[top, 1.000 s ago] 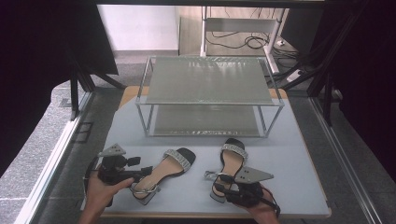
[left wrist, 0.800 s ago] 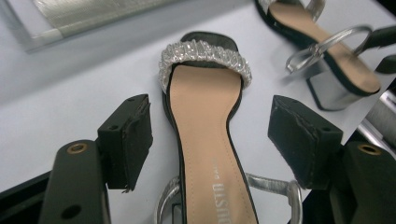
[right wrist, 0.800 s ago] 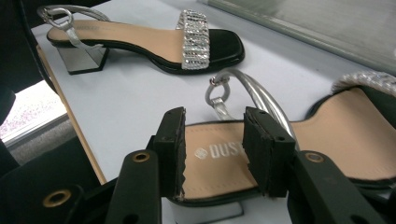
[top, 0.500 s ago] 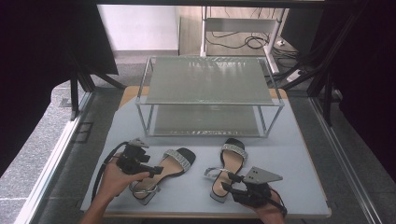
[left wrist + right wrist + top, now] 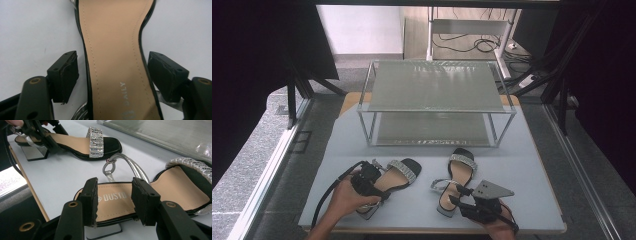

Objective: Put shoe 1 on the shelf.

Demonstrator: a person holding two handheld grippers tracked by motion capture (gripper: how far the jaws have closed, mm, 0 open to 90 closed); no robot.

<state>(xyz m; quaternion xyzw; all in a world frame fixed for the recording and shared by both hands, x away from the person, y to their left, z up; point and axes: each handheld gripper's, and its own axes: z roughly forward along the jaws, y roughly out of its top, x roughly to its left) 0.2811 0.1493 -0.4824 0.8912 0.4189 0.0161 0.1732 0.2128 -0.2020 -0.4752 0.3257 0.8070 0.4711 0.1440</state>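
Two black sandals with glittering silver straps lie on the grey table point(image 5: 537, 170). In the high view my left gripper point(image 5: 376, 186) is down over the heel end of the left sandal point(image 5: 404, 172). In the left gripper view it point(image 5: 115, 75) is open, its pads on either side of the tan insole point(image 5: 112, 50) without touching it. My right gripper point(image 5: 457, 195) sits at the heel end of the right sandal point(image 5: 459, 172). In the right gripper view it point(image 5: 117, 201) is open just in front of the printed insole point(image 5: 113, 196); its jaws have just been opening and press on nothing.
A two-tier metal and glass rack point(image 5: 437, 107) stands behind the sandals at the table's middle back. The table's front edge point(image 5: 422, 231) runs just under both hands. Cables and stand legs point(image 5: 472, 42) lie on the floor beyond the table.
My left hand has moved right and down, from beside the left sandal onto its heel end. The right hand has stayed nearly where it was.
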